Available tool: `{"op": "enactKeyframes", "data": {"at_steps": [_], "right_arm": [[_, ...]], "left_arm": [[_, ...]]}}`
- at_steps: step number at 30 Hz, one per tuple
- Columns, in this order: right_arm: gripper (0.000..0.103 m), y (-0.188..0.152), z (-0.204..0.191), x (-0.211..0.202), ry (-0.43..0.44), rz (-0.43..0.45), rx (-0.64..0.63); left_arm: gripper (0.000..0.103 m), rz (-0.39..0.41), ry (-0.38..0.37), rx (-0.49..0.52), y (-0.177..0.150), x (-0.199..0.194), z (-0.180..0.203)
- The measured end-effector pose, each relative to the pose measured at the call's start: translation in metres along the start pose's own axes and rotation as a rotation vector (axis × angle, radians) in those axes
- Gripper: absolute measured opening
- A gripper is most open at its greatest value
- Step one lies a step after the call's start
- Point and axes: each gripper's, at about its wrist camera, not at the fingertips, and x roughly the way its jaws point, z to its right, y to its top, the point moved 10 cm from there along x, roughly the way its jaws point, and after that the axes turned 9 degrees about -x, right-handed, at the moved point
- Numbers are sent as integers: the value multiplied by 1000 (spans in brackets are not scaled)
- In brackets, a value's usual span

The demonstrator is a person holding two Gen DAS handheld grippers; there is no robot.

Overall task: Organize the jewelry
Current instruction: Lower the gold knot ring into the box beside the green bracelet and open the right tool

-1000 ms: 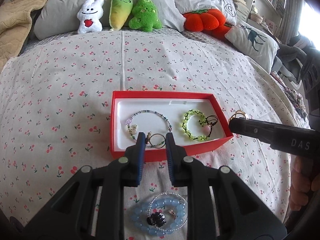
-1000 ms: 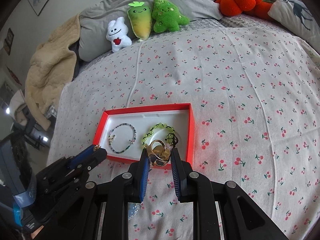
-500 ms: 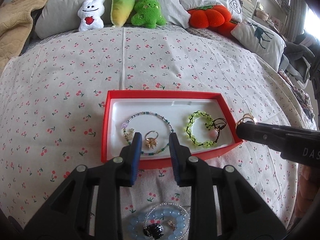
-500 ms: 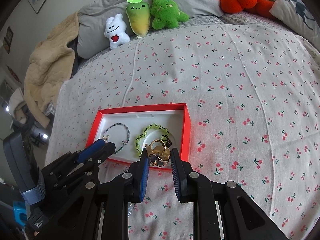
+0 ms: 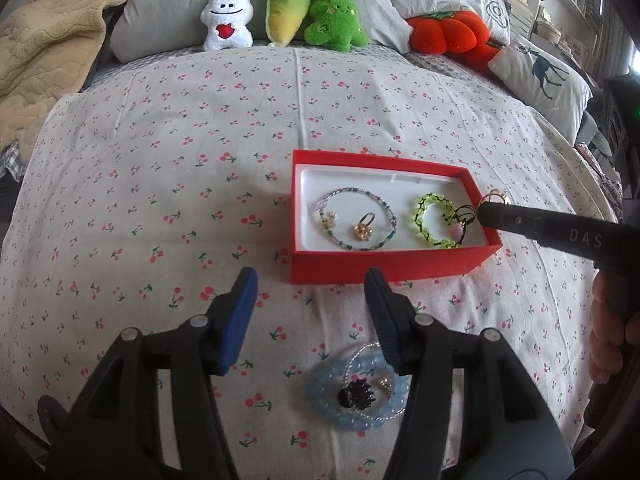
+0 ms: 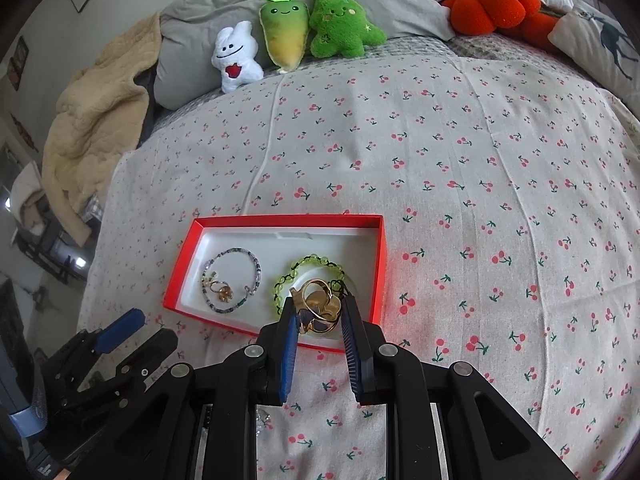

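A red box [image 5: 344,270] [image 6: 382,264] with a white lining lies on the cherry-print bedsheet. In it lie a thin beaded bracelet [image 5: 386,210] [image 6: 256,264], a small gold ring [image 5: 364,229] [image 6: 222,291] and a green beaded bracelet [image 5: 424,222] [image 6: 316,261]. My left gripper [image 5: 310,280] [image 6: 138,330] is open and empty, in front of the box. My right gripper [image 6: 318,310] [image 5: 486,214] is shut on a gold ring [image 6: 318,306] [image 5: 494,197], held over the box's right near corner. A blue bead bracelet [image 5: 356,396] with a black charm lies on the sheet below my left gripper.
Plush toys [image 5: 280,12] [image 6: 292,32], an orange pumpkin cushion [image 5: 448,36] and grey pillows line the head of the bed. A beige blanket [image 5: 36,52] lies at the far left. A deer-print pillow [image 5: 540,72] is at the far right.
My left gripper has let go of the small gold ring inside the box, opened wide and drawn back to the left. My right gripper, still holding its ring, has come closer over the box.
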Motion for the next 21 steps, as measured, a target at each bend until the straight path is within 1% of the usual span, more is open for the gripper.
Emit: {"op": "enactKeyframes", "data": {"at_steps": [4,11,14,16,17,18,19,20,21], "right_arm": [[22,0,-1,5,-20,-8,-5],[22,-2,-5,13,-41,-21,-16],[24,-2,-7,12,-35,-19,-12],[29,-3,-9,9,-21,-15,-11],[43,-3,-9,7,-19,-8,-10],[69,-3,-9,3,-22,8,-8],[77,-2,-10,-2,-26,32,-8],[79,-3,-12,-6,-27,43,-17],[79,-4,-15,-7,-27,38,-31]], "left_arm": [[57,-20,33,-20,-8,-4,-20],[57,-61,58,-45,-21,-6,-40],[57,-79,53,-54,-26,-6,-42],[57,-90,49,-55,-29,-6,-42],[58,-96,49,-52,-30,-6,-42],[59,-101,50,-47,-32,-6,-41],[64,-106,51,-43,-33,-6,-41],[69,-107,53,-40,-34,-7,-41],[70,-107,54,-38,-34,-7,-41]]}}
